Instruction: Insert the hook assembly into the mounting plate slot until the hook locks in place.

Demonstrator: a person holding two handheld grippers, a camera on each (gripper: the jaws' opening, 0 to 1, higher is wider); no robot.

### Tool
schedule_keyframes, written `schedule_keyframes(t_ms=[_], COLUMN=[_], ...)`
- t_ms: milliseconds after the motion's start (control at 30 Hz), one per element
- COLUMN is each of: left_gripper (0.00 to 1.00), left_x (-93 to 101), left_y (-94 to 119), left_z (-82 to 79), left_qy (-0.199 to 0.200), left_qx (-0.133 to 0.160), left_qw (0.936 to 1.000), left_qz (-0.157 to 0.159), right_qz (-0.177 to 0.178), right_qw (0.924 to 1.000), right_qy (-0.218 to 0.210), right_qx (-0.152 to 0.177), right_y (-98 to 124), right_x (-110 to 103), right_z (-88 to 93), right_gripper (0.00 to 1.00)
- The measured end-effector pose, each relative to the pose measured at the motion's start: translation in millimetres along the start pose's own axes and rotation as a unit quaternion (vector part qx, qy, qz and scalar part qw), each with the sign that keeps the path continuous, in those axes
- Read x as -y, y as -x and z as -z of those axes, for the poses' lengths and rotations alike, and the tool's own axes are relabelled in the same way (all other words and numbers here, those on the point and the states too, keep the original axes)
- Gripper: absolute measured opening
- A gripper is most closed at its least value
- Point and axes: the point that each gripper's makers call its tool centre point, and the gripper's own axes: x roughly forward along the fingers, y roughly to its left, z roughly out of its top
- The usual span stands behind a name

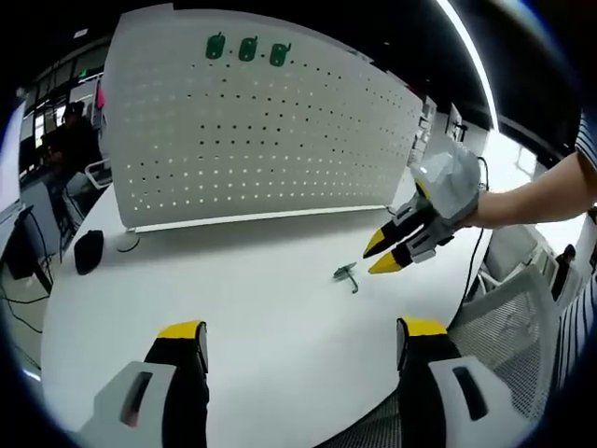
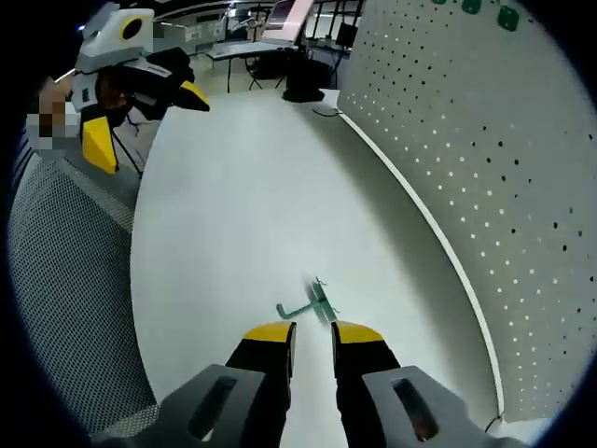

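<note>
A small green hook assembly (image 2: 312,303) lies loose on the white table (image 2: 233,205), just ahead of the right gripper (image 2: 313,334), whose jaws stand narrow and empty. The left gripper (image 1: 295,331) hangs back, jaws wide. The pickup step looks next: close on the hook, then carry it to the pegboard (image 1: 261,140).

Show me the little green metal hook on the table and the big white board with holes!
small green metal hook (image 2: 315,304), right gripper view, on its flat middle part.
white perforated pegboard (image 1: 261,131), left gripper view, on its bare middle face.
</note>
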Motion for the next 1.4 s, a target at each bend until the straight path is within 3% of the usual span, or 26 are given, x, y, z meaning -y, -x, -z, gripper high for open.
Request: schedule_keyframes(t_ms=[233,467,1133,1400], left_gripper=[0.84,0.83,0.79,0.79], left_x=[-0.1,-0.1,2.5,1.7], left_y=[-1,-1,-3,-3], left_z=[1.2,1.7,7.0,7.3], left_qy=[-0.002,-0.001,-0.004,-0.004], left_qx=[-0.004,-0.006,-0.02,-0.021], left_qw=[1.0,1.0,0.9998,0.9998], left_qz=[-0.001,-0.001,0.005,0.002], right_qz=[-0.028,-0.051,-0.088,-0.086], right_qw=[0.9984,0.9922,0.9881,0.9916], right_qy=[0.04,0.097,0.103,0.07], right_qx=[-0.028,-0.06,-0.072,-0.067], right_y=[-17,-25,-34,-31], right_x=[6,9,3,-1], right_z=[-1.5,5.6,7.3,9.7], right_gripper=[0.14,0.13,0.04,0.02])
